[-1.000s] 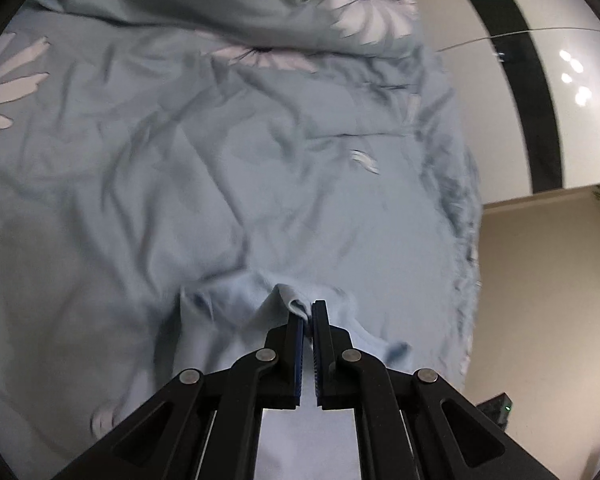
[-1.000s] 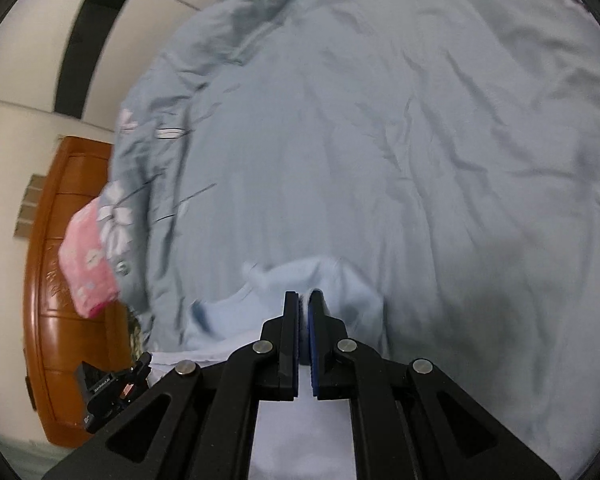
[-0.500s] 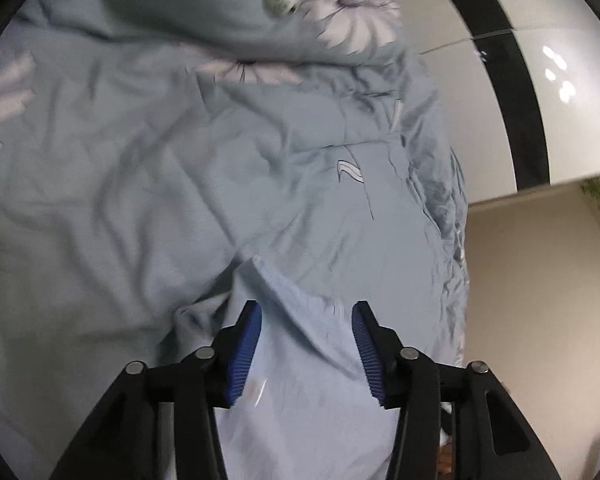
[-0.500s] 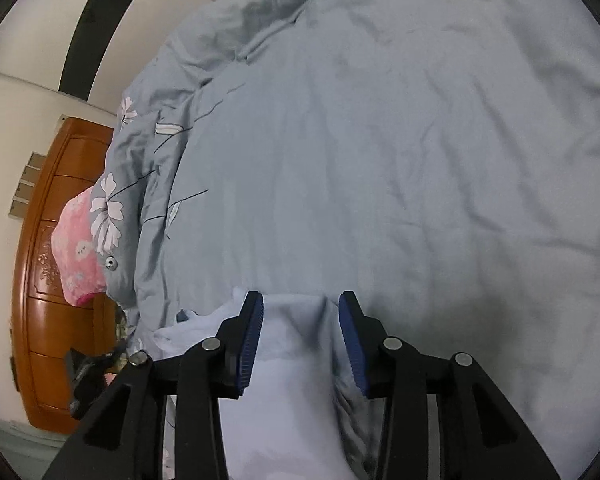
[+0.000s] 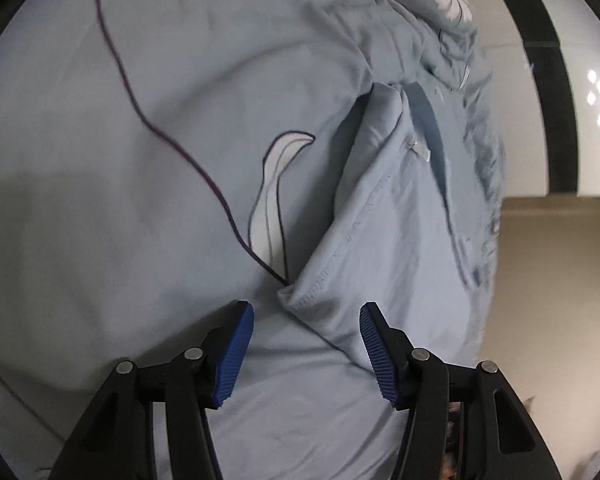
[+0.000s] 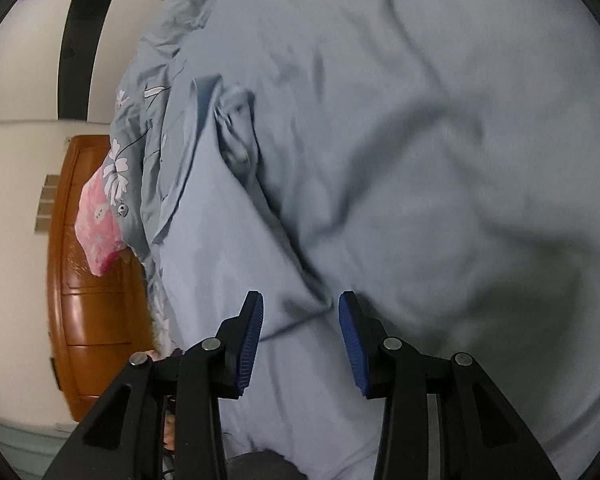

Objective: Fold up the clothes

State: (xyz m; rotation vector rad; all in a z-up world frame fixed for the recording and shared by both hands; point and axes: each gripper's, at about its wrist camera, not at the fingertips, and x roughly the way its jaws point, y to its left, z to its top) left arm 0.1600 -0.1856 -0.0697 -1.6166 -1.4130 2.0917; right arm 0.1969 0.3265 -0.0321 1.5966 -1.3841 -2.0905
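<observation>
A light blue garment (image 5: 400, 220) lies stretched along the blue-grey bedspread (image 5: 100, 200). Its stitched hem corner sits just ahead of my left gripper (image 5: 306, 309). The left jaws are opening, and the blue pads (image 5: 236, 344) stand apart on either side of the cloth without pressing it. In the right wrist view the same garment (image 6: 220, 240) runs away toward a crumpled far end. My right gripper (image 6: 301, 300) is open over a fold at the garment's edge, with its pads clear of the fabric.
The bedspread (image 6: 420, 120) has a white leaf print (image 5: 272, 200) and a thin dark stem line. A pink cloth (image 6: 100, 224) lies at the bed's edge beside a wooden cabinet (image 6: 88, 300). A pale wall with a black stripe (image 5: 548, 80) lies beyond.
Both grippers went from shut on the garment to open and let it go. Both have dropped closer to the bed, and the garment now lies laid out on it.
</observation>
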